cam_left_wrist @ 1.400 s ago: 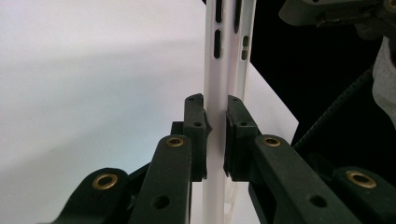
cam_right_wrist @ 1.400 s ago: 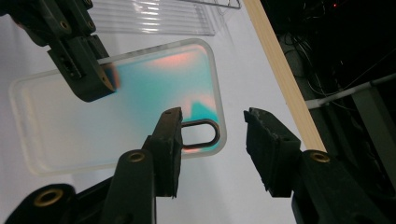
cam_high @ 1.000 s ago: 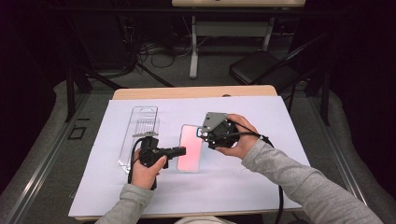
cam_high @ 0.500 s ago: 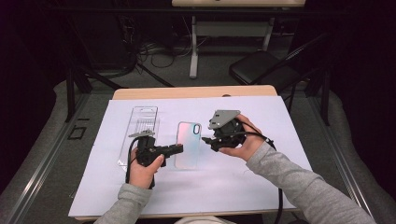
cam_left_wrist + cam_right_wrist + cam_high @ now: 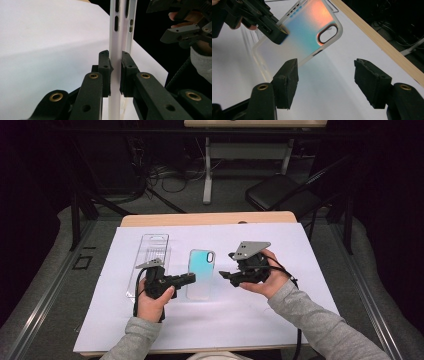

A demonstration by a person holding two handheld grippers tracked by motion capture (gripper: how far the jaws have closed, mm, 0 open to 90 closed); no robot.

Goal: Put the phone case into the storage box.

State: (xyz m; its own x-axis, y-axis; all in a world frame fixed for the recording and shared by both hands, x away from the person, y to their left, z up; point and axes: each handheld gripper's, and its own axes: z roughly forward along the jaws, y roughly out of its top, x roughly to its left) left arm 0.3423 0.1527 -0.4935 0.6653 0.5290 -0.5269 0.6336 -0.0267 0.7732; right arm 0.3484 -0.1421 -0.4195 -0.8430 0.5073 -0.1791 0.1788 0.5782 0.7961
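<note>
Covering the desk (image 5: 150, 220) is one white sheet (image 5: 310, 310). One clear packaging tray (image 5: 152, 252) lies toward its left edge. My left gripper (image 5: 189, 278) clamps one phone case (image 5: 201, 270) mid-sheet. My right gripper (image 5: 226, 275), jaws just widened, stands empty beside it.

Phone case (image 5: 117, 37) cut off at top and bottom edges in the left gripper view, its lower left edge (image 5: 192, 287) hidden behind the left tongs (image 5: 187, 278), clear packaging (image 5: 150, 257) partly hidden by the left hand (image 5: 152, 302)
</note>
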